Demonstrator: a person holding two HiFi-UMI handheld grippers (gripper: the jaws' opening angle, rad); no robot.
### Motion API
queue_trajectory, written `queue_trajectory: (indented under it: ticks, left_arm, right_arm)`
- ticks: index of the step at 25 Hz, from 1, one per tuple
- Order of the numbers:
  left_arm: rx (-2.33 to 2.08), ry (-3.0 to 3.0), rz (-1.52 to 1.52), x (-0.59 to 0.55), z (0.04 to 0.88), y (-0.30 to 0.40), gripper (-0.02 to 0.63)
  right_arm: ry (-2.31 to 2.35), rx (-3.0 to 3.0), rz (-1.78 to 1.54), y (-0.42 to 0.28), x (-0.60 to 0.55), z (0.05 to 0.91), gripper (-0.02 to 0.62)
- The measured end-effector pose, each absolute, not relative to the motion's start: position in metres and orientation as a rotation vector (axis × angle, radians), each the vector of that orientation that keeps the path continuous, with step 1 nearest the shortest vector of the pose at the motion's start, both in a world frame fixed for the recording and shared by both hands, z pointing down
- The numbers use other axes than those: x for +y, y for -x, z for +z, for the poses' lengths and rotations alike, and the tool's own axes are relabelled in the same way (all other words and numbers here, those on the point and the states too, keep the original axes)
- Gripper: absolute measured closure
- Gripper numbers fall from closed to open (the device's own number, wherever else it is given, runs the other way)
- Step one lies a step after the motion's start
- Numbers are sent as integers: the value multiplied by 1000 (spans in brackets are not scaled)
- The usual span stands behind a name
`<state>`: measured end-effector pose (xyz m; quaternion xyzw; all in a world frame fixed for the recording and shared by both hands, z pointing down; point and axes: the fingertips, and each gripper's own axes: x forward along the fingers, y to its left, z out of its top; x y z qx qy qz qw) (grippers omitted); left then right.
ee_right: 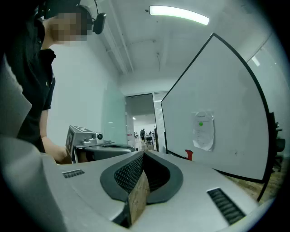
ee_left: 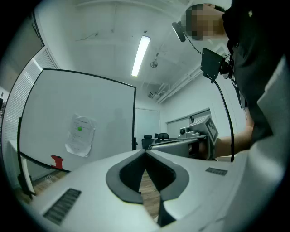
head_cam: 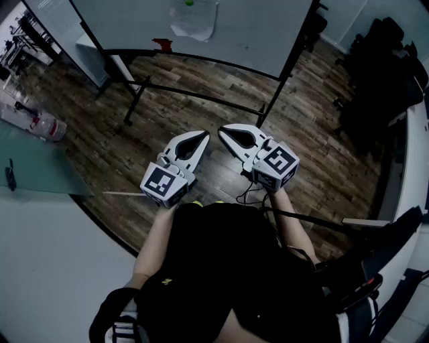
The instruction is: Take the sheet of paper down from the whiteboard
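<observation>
A crumpled white sheet of paper (head_cam: 193, 20) hangs on the whiteboard (head_cam: 255, 33), pinned by a small green magnet (head_cam: 189, 3). The same sheet of paper (ee_left: 80, 135) shows at the left in the left gripper view and the sheet of paper (ee_right: 203, 130) at the right in the right gripper view. My left gripper (head_cam: 203, 136) and right gripper (head_cam: 223, 130) are held side by side in front of the person, well short of the board, tips almost touching. Both are shut with nothing between the jaws.
A red eraser (head_cam: 161, 45) rests on the board's tray. The whiteboard's black stand legs (head_cam: 201, 97) spread over the wood floor. A glass table (head_cam: 33, 161) with a plastic bottle (head_cam: 45, 126) is at the left. Dark office chairs (head_cam: 382, 74) stand at the right.
</observation>
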<state>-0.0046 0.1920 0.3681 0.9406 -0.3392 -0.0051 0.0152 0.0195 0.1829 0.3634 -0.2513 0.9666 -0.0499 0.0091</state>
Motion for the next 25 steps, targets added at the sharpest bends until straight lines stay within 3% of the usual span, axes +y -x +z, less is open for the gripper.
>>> queue_trajectory:
  ticks: [25]
  left_arm:
    - [-1130, -2852, -2, 195, 382, 8, 586]
  right_arm:
    - [694, 3015, -209, -17, 180, 367, 591]
